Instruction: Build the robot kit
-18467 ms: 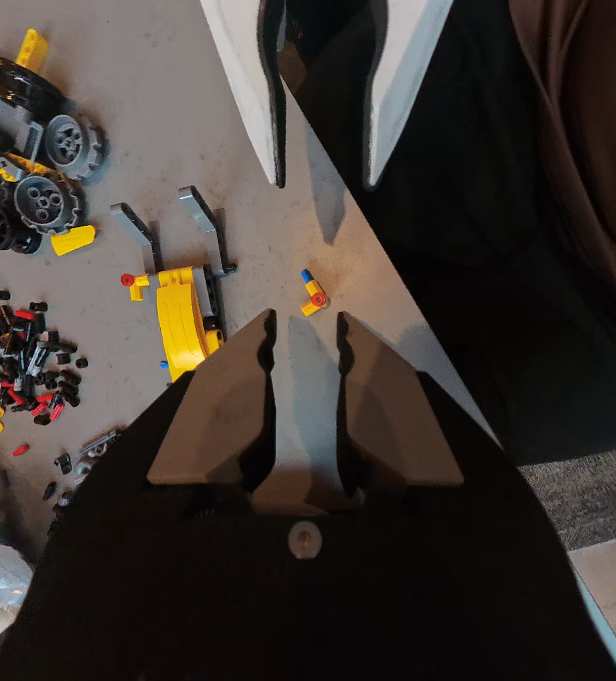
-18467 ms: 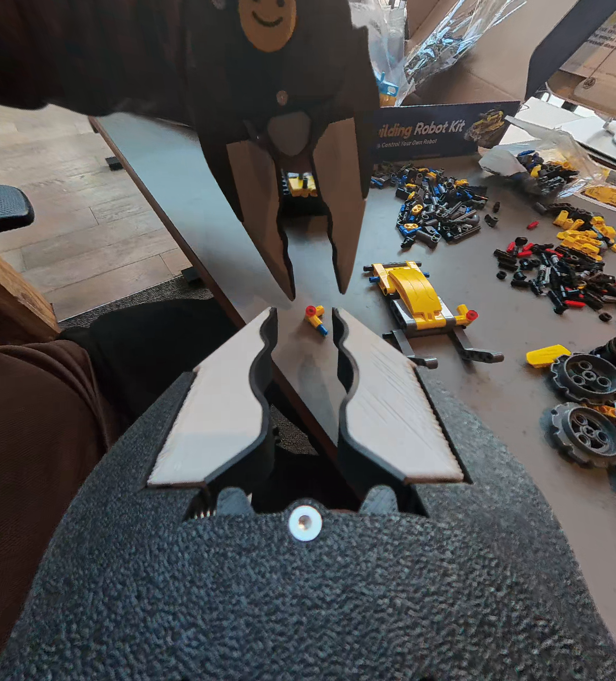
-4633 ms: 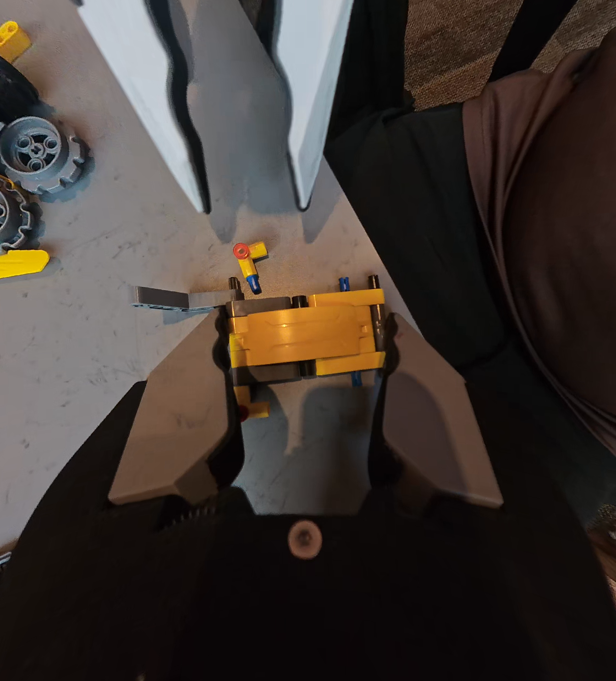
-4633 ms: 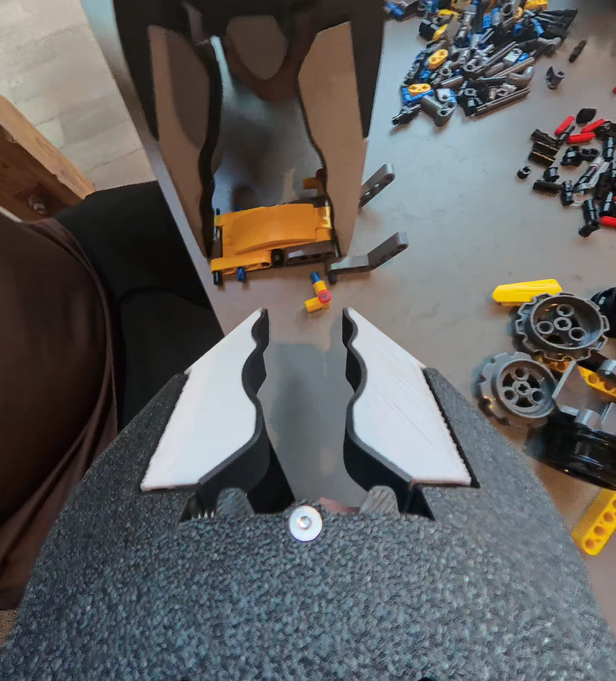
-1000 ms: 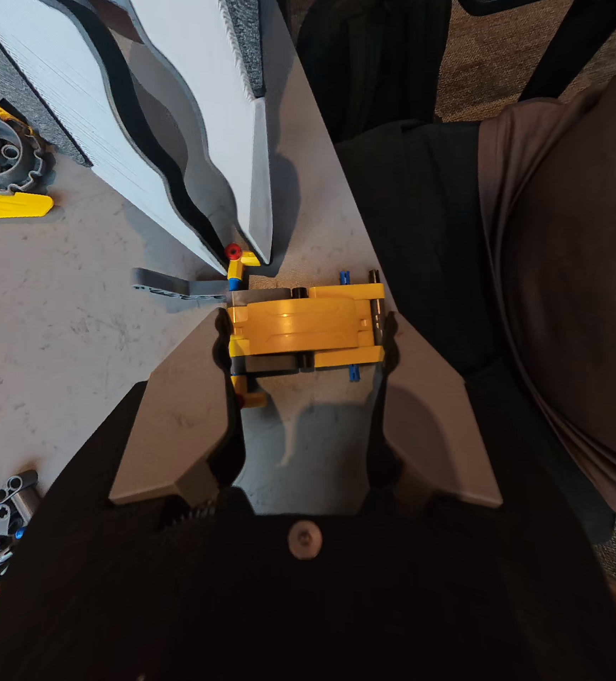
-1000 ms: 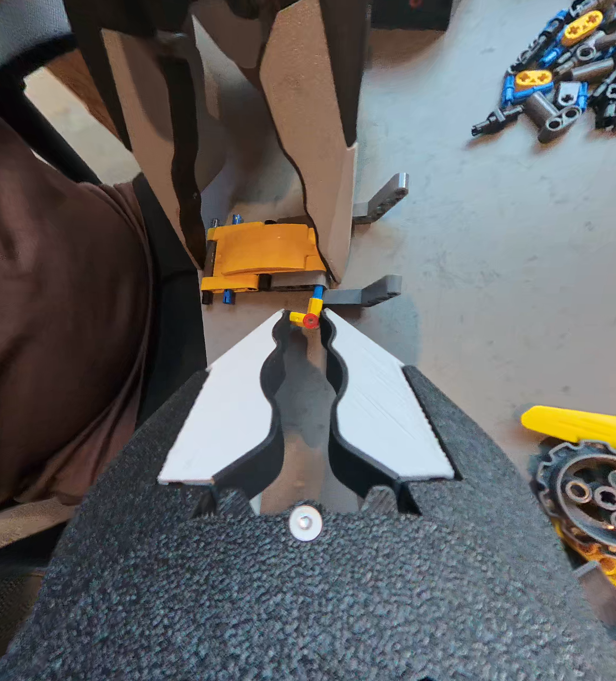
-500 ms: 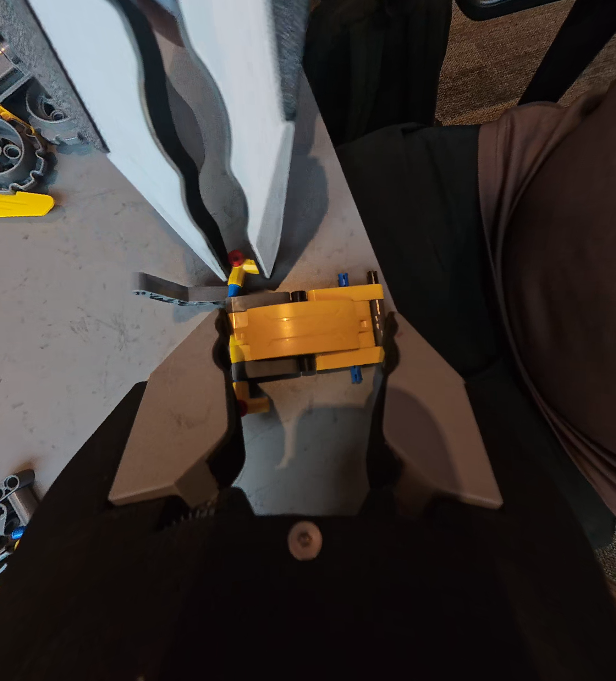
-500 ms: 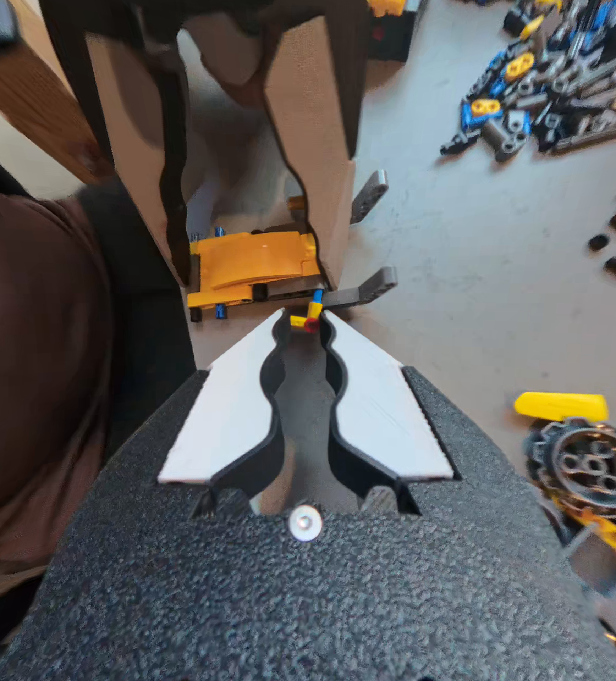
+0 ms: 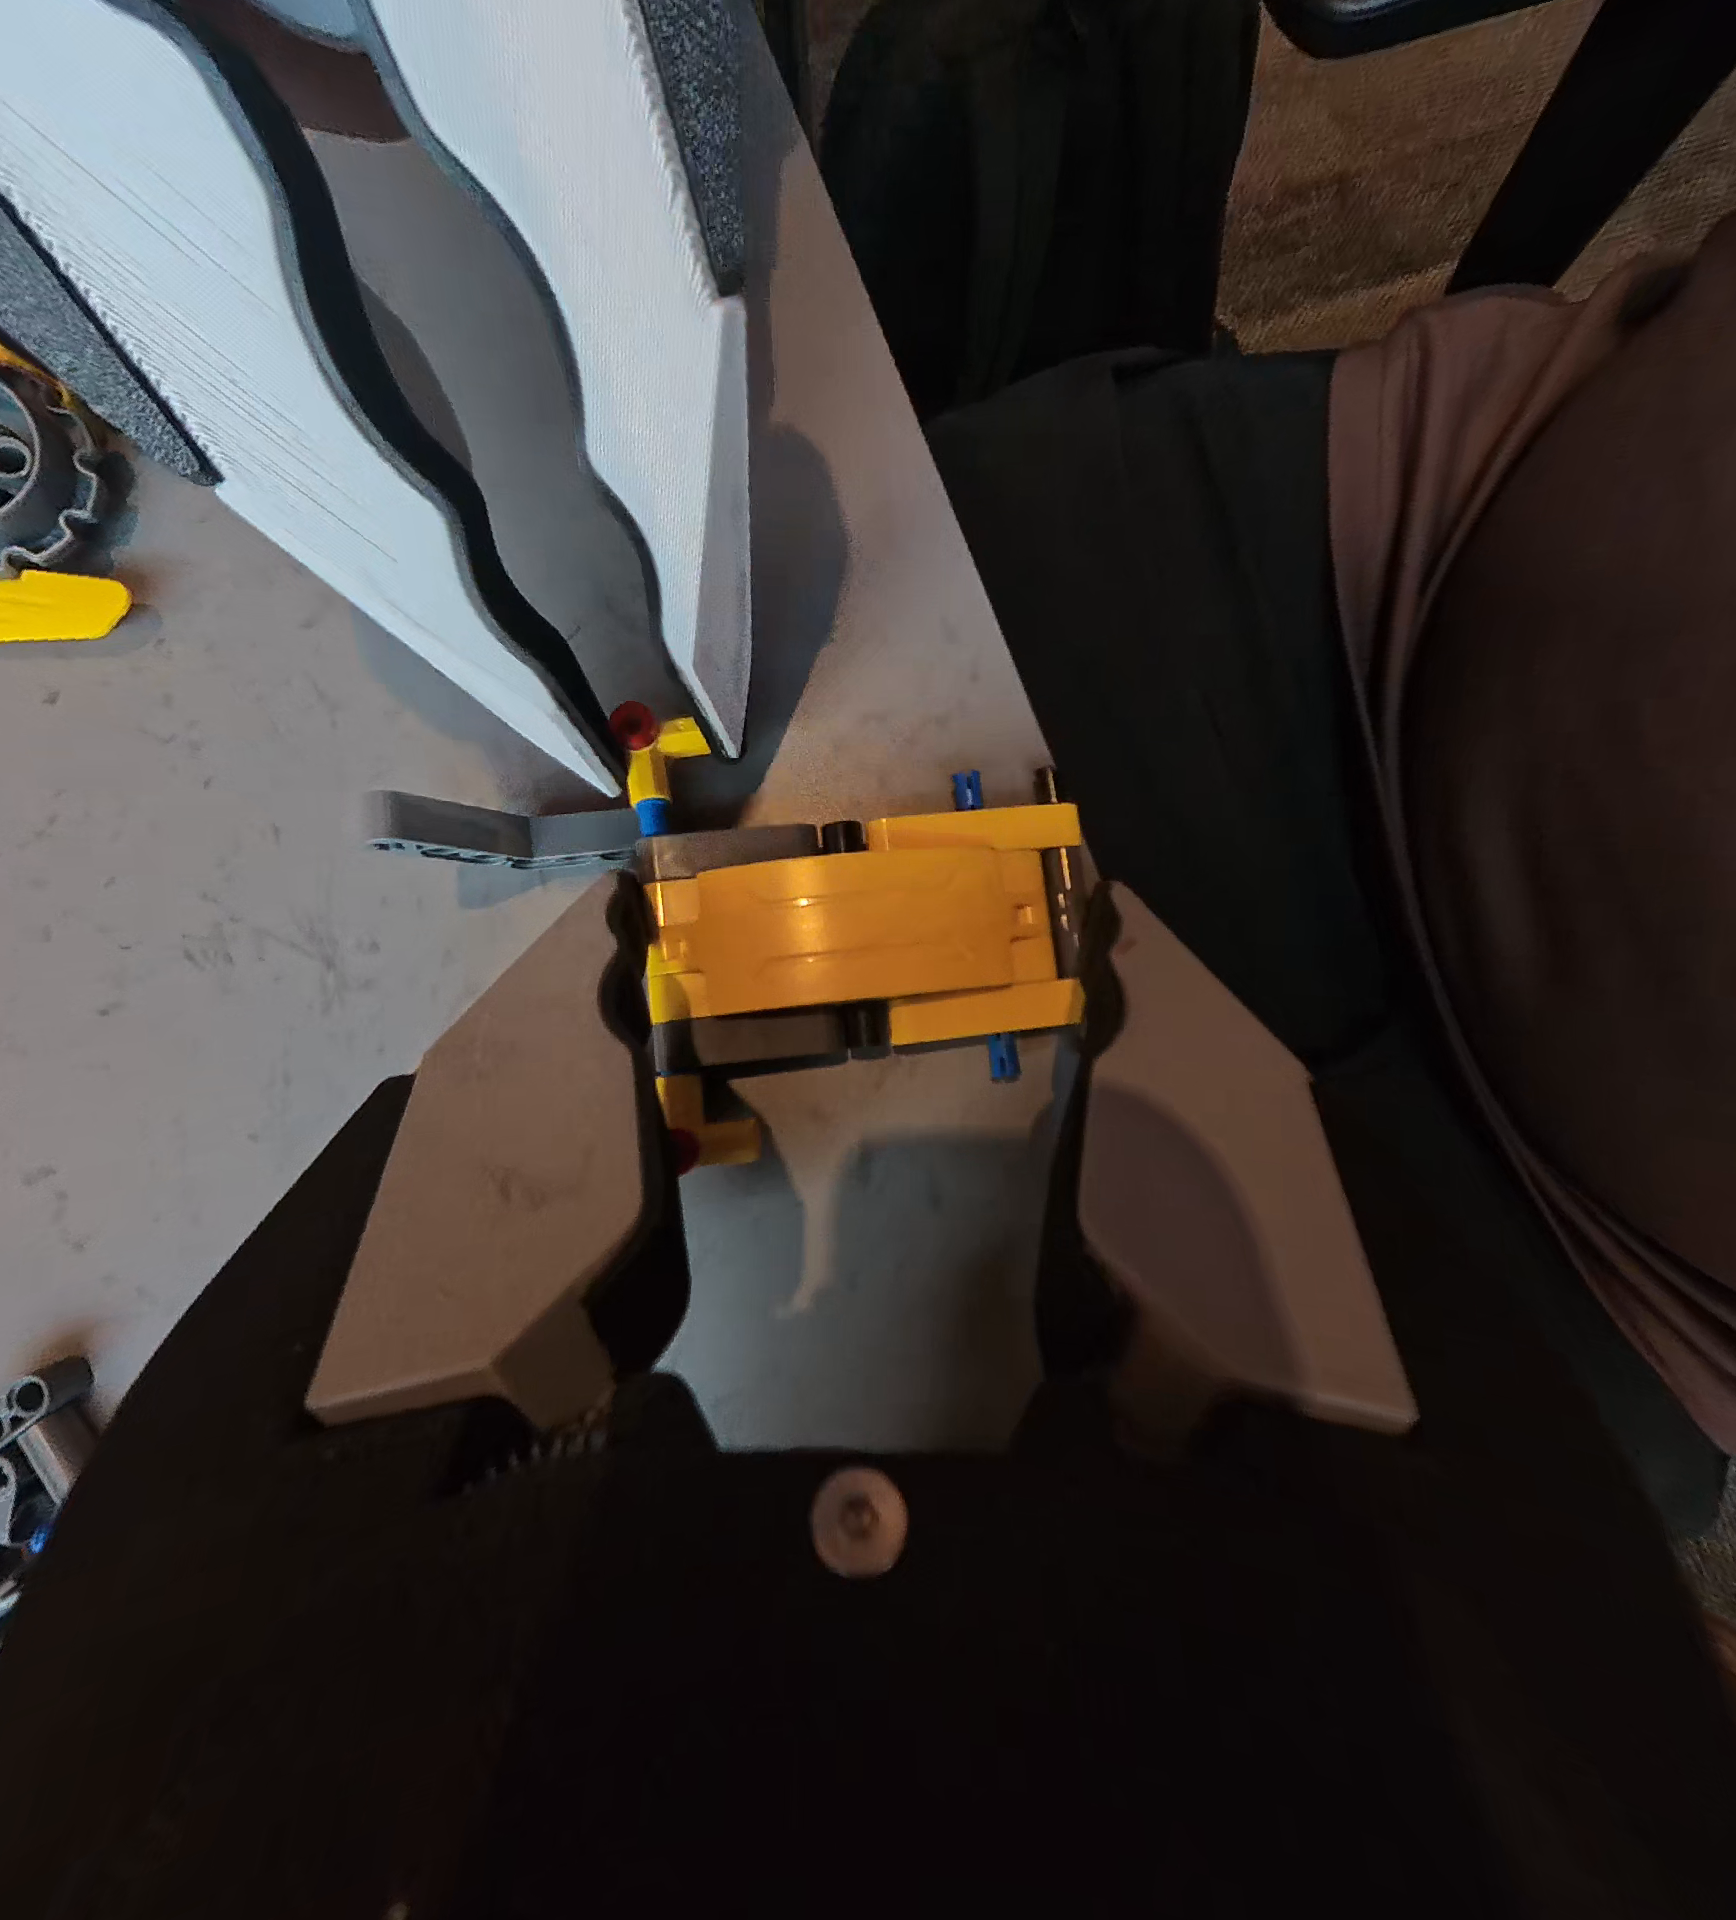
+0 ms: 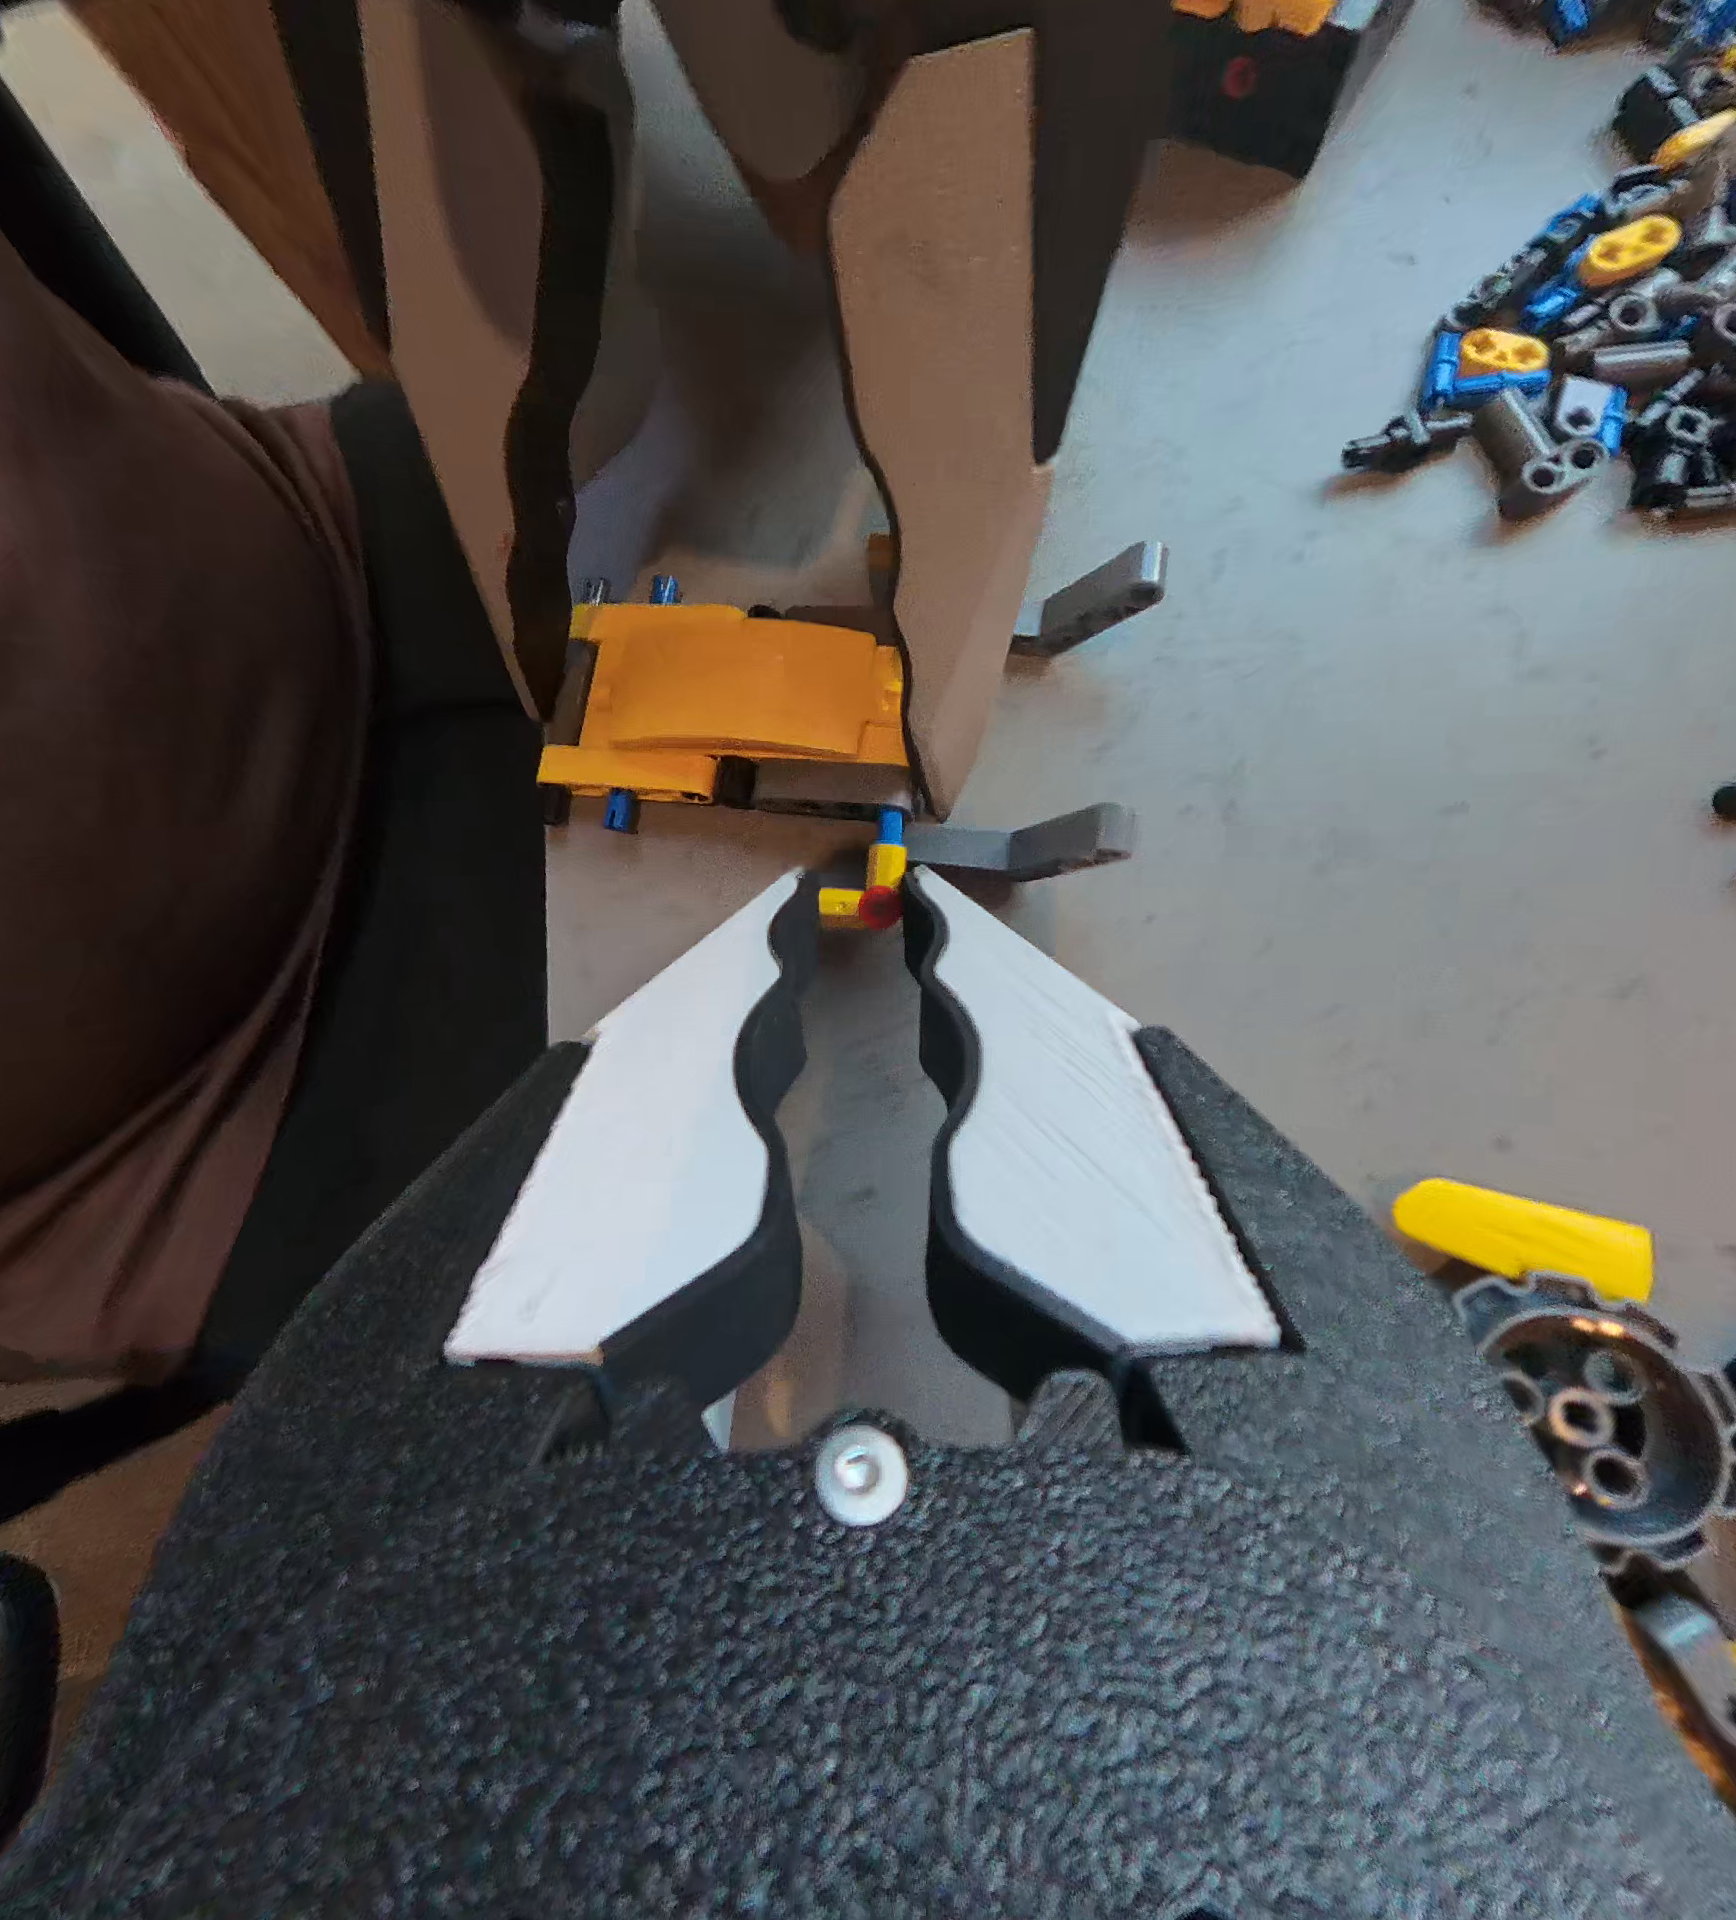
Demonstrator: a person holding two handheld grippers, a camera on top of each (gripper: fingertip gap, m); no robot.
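My left gripper (image 9: 864, 914) is shut on a yellow and grey brick assembly (image 9: 859, 940), holding it by its two ends near the table's edge. Two grey angled beams (image 10: 1030, 842) stick out from its one end. My right gripper (image 10: 853, 894) is shut on a small yellow angle connector (image 10: 848, 902) with a red pin and a blue pin. The blue pin (image 10: 888, 826) touches the assembly's grey end. In the left wrist view the right gripper (image 9: 672, 764) comes in from the upper left with the connector (image 9: 661, 743) at its tips.
The grey table (image 9: 116, 987) ends in a diagonal edge just right of the assembly, with a person's brown shirt (image 9: 1570, 727) beyond. A grey toothed wheel (image 10: 1612, 1434) and a yellow wedge (image 10: 1524, 1236) lie right of my right gripper. A heap of small parts (image 10: 1622, 395) lies farther back.
Earlier both grippers were open with the assembly and connector lying apart. Since then each has closed on its part. In the last second the connector's blue pin has moved up against the assembly.
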